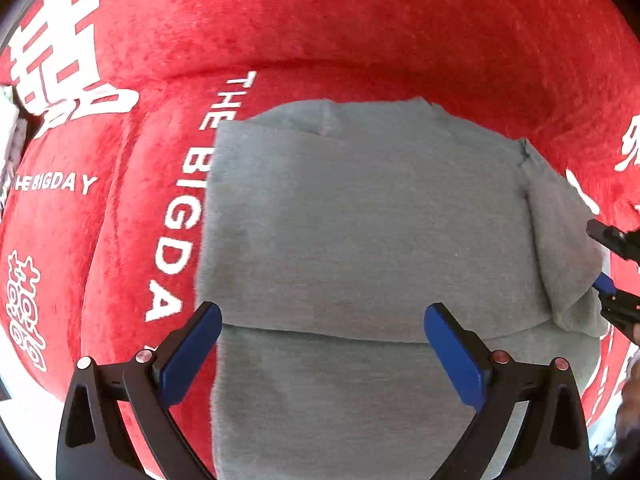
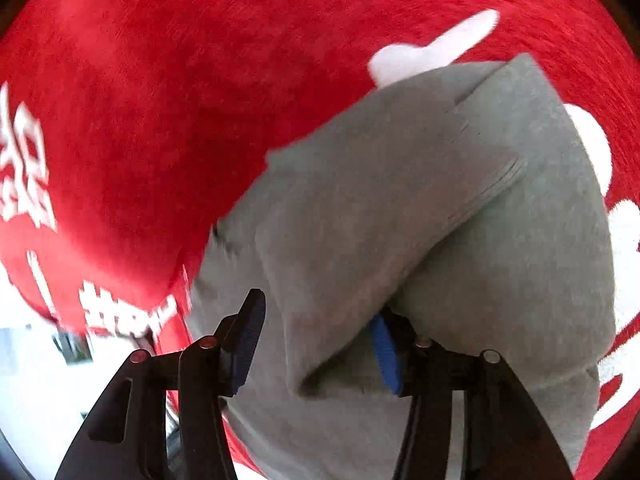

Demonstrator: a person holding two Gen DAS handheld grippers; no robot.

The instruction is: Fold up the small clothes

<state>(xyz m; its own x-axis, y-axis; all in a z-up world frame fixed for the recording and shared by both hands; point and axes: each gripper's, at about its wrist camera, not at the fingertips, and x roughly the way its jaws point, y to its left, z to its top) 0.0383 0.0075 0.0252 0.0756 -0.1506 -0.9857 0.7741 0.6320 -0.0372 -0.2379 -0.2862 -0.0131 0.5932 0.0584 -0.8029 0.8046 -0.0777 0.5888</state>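
A grey garment (image 1: pixel 360 220) lies folded into a rough rectangle on a red plush blanket (image 1: pixel 360 20). My left gripper (image 1: pixel 322 314) hangs open straight above its near part, with its blue pads wide apart and nothing between them. At the right edge, my right gripper (image 1: pixel 604 260) is at the garment's folded-over right flap. In the right wrist view the grey garment (image 2: pixel 440 200) fills the middle. A fold of it lies between the jaws of my right gripper (image 2: pixel 318 312), which stand apart. The cloth drapes over the right pad; the left pad is bare.
The red blanket (image 2: pixel 160 100) carries white lettering "THE BIG DAY" (image 1: pixel 180 220) and white characters (image 1: pixel 60 52). It bulges into soft ridges around the garment. A pale floor or surface (image 2: pixel 32 380) shows past the blanket's edge at lower left.
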